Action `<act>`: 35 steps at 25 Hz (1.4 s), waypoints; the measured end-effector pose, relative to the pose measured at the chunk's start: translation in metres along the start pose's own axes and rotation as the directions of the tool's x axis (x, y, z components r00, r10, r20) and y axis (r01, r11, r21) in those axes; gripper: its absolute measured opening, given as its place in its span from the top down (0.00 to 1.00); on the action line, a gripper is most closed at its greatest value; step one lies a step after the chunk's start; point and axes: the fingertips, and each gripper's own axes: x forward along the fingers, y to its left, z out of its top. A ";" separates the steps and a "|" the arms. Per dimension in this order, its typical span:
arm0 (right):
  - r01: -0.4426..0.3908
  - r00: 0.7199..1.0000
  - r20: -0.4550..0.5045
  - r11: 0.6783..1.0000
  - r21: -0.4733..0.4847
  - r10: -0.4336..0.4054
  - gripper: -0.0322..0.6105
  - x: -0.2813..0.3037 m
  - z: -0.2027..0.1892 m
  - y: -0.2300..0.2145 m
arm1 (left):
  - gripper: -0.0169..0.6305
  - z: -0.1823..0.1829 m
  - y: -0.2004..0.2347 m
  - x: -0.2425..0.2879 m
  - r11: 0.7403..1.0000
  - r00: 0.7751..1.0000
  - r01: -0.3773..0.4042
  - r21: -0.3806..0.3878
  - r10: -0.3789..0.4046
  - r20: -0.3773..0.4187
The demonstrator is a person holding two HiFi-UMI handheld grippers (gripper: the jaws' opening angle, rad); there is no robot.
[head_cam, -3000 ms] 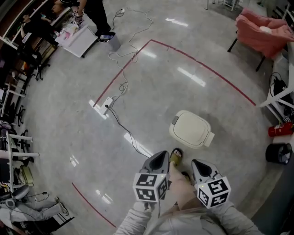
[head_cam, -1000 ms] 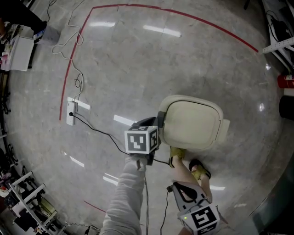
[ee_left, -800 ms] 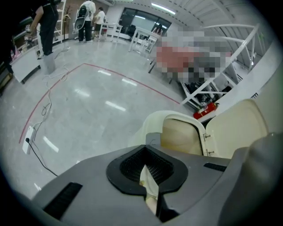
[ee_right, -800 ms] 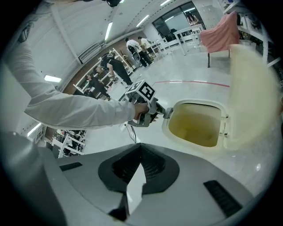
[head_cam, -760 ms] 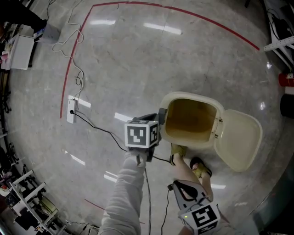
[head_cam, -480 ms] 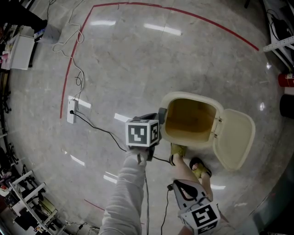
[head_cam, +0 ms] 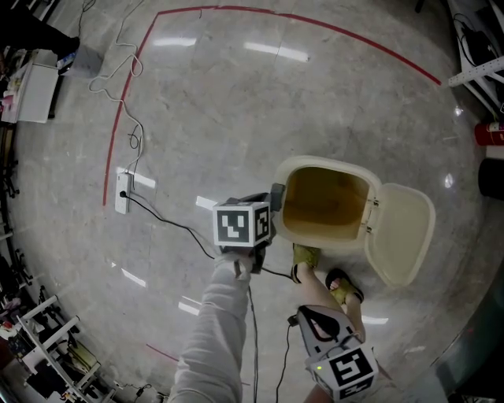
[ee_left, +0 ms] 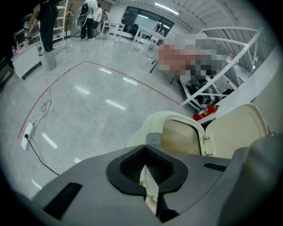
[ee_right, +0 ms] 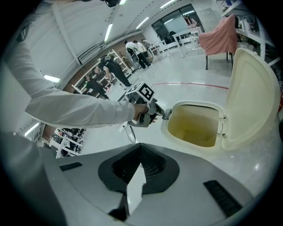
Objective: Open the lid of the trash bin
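The cream trash bin stands on the floor with its inside showing. Its lid hangs swung out to the right on the hinge. My left gripper is shut, with its tip at the grey latch on the bin's left rim. In the left gripper view the latch sits just past the shut left gripper, and the lid stands to the right. My right gripper hangs low near the person's legs, shut and empty. The right gripper view shows the right gripper, the bin and the lid.
The person's feet in yellow-green sandals stand right beside the bin. A power strip with a black cable lies to the left. A red tape line crosses the floor. A red extinguisher and a dark bin are at the right edge.
The lid was shut a second ago with my left gripper at the latch. It then flipped open to the right and has settled a little. Both grippers have hardly moved since.
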 end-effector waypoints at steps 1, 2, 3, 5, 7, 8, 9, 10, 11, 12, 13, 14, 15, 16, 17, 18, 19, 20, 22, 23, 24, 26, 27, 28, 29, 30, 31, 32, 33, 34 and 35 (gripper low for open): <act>0.001 1.000 0.000 1.000 -0.007 -0.001 0.95 0.000 0.001 0.000 | 0.96 0.000 0.000 0.000 1.000 1.000 0.002 -0.004 -0.002 -0.001; 0.001 1.000 0.001 1.000 -0.012 -0.001 0.95 0.000 0.001 0.001 | 0.96 0.000 0.000 0.000 1.000 1.000 0.001 -0.005 -0.001 -0.003; 0.003 1.000 0.003 1.000 -0.010 -0.003 0.95 0.000 0.001 0.001 | 0.96 -0.001 0.000 0.000 1.000 1.000 -0.003 -0.004 0.003 -0.005; 0.008 1.000 0.010 1.000 -0.004 -0.008 0.95 0.000 0.001 0.002 | 0.96 -0.002 -0.001 0.000 1.000 1.000 -0.009 -0.005 0.009 -0.006; 0.011 1.000 0.017 1.000 -0.002 -0.011 0.95 -0.001 0.003 0.003 | 0.96 -0.002 -0.002 -0.001 1.000 1.000 -0.008 -0.016 0.008 -0.004; 0.013 1.000 0.021 1.000 0.001 -0.013 0.95 -0.002 0.004 0.003 | 0.96 -0.002 -0.003 -0.001 1.000 1.000 -0.007 -0.023 0.007 -0.005; 0.015 1.000 0.025 1.000 0.005 -0.015 0.95 -0.003 0.005 0.004 | 0.96 -0.002 -0.004 -0.002 1.000 1.000 -0.009 -0.026 0.009 -0.009; 0.017 0.999 0.029 1.000 0.004 -0.017 0.95 -0.004 0.006 0.004 | 0.96 -0.003 -0.005 -0.003 1.000 1.000 -0.016 -0.022 0.016 -0.015; 0.018 0.999 0.033 1.000 0.001 -0.018 0.95 -0.006 0.008 0.004 | 0.96 -0.005 -0.006 -0.004 1.000 0.999 -0.024 -0.012 0.023 -0.022; 0.020 0.999 0.035 1.000 -0.004 -0.020 0.95 -0.007 0.010 0.004 | 0.96 -0.006 -0.009 -0.006 1.000 0.999 -0.028 0.001 0.028 -0.027; 0.021 0.999 0.037 1.000 -0.012 -0.020 0.95 -0.009 0.012 0.005 | 0.96 -0.006 -0.012 -0.009 1.000 0.999 -0.028 0.012 0.028 -0.029; 0.021 0.999 0.038 1.000 -0.021 -0.020 0.95 -0.010 0.015 0.005 | 0.96 -0.005 -0.016 -0.012 1.000 0.999 -0.026 0.018 0.026 -0.026; 0.021 0.999 0.039 0.999 -0.031 -0.020 0.95 -0.012 0.018 0.005 | 0.96 -0.004 -0.020 -0.017 1.000 0.999 -0.023 0.022 0.023 -0.021; 0.021 0.999 0.040 0.999 -0.040 -0.019 0.95 -0.013 0.020 0.006 | 0.96 -0.003 -0.024 -0.022 0.999 1.000 -0.021 0.026 0.022 -0.017; 0.020 0.999 0.041 0.999 -0.048 -0.018 0.95 -0.015 0.023 0.006 | 0.96 -0.003 -0.028 -0.027 0.999 1.000 -0.021 0.032 0.021 -0.012; 0.020 0.999 0.043 0.998 -0.057 -0.018 0.95 -0.018 0.025 0.008 | 0.96 -0.002 -0.033 -0.033 0.999 1.000 -0.022 0.040 0.022 -0.007; 0.021 0.999 0.044 0.998 -0.065 -0.018 0.95 -0.021 0.027 0.009 | 0.96 -0.002 -0.037 -0.040 0.999 1.000 -0.023 0.050 0.023 -0.001; 0.022 0.999 0.044 0.997 -0.075 -0.019 0.95 -0.024 0.028 0.009 | 0.96 -0.002 -0.041 -0.047 0.998 1.000 -0.025 0.059 0.025 0.005; 0.031 0.998 0.050 0.994 -0.101 -0.026 0.95 -0.031 0.030 0.008 | 0.96 -0.001 -0.051 -0.062 0.997 0.999 -0.030 0.076 0.029 0.023; 0.038 0.998 0.055 0.993 -0.115 -0.031 0.95 -0.035 0.031 0.007 | 0.96 0.000 -0.055 -0.070 0.996 0.999 -0.032 0.082 0.029 0.033; 0.043 0.998 0.059 0.991 -0.127 -0.036 0.95 -0.039 0.033 0.006 | 0.96 0.001 -0.060 -0.077 0.996 0.999 -0.032 0.083 0.029 0.042; 0.051 0.997 0.060 0.988 -0.145 -0.043 0.95 -0.049 0.038 0.006 | 0.96 0.002 -0.068 -0.092 0.996 0.998 -0.033 0.079 0.028 0.059; 0.055 0.997 0.060 0.987 -0.153 -0.046 0.95 -0.054 0.040 0.006 | 0.96 0.003 -0.073 -0.101 0.997 0.997 -0.034 0.075 0.029 0.067; 0.060 0.997 0.062 0.985 -0.160 -0.050 0.95 -0.059 0.043 0.006 | 0.96 0.004 -0.078 -0.110 0.997 0.997 -0.033 0.069 0.028 0.076; 0.065 0.996 0.066 0.984 -0.167 -0.055 0.95 -0.065 0.047 0.006 | 0.96 0.003 -0.082 -0.119 0.997 0.996 -0.033 0.064 0.027 0.084; 0.070 0.996 0.070 0.982 -0.174 -0.059 0.95 -0.070 0.050 0.006 | 0.96 0.003 -0.087 -0.129 0.998 0.995 -0.032 0.057 0.027 0.092; 0.076 0.995 0.074 0.980 -0.182 -0.063 0.95 -0.075 0.053 0.007 | 0.97 0.002 -0.091 -0.138 0.998 0.994 -0.031 0.050 0.026 0.102; 0.081 0.995 0.079 0.978 -0.191 -0.067 0.95 -0.079 0.056 0.007 | 0.96 0.001 -0.096 -0.147 0.999 0.993 -0.029 0.041 0.024 0.111; 0.086 0.994 0.085 0.976 -0.200 -0.070 0.95 -0.084 0.059 0.007 | 0.96 0.000 -0.101 -0.156 0.999 0.992 -0.027 0.034 0.023 0.121; 0.089 0.993 0.089 0.974 -0.209 -0.072 0.95 -0.088 0.062 0.007 | 0.96 -0.001 -0.105 -0.165 0.999 0.991 -0.029 0.032 0.024 0.130; 0.092 0.993 0.094 0.972 -0.217 -0.073 0.95 -0.092 0.064 0.008 | 0.96 -0.003 -0.110 -0.174 0.999 0.990 -0.034 0.034 0.029 0.140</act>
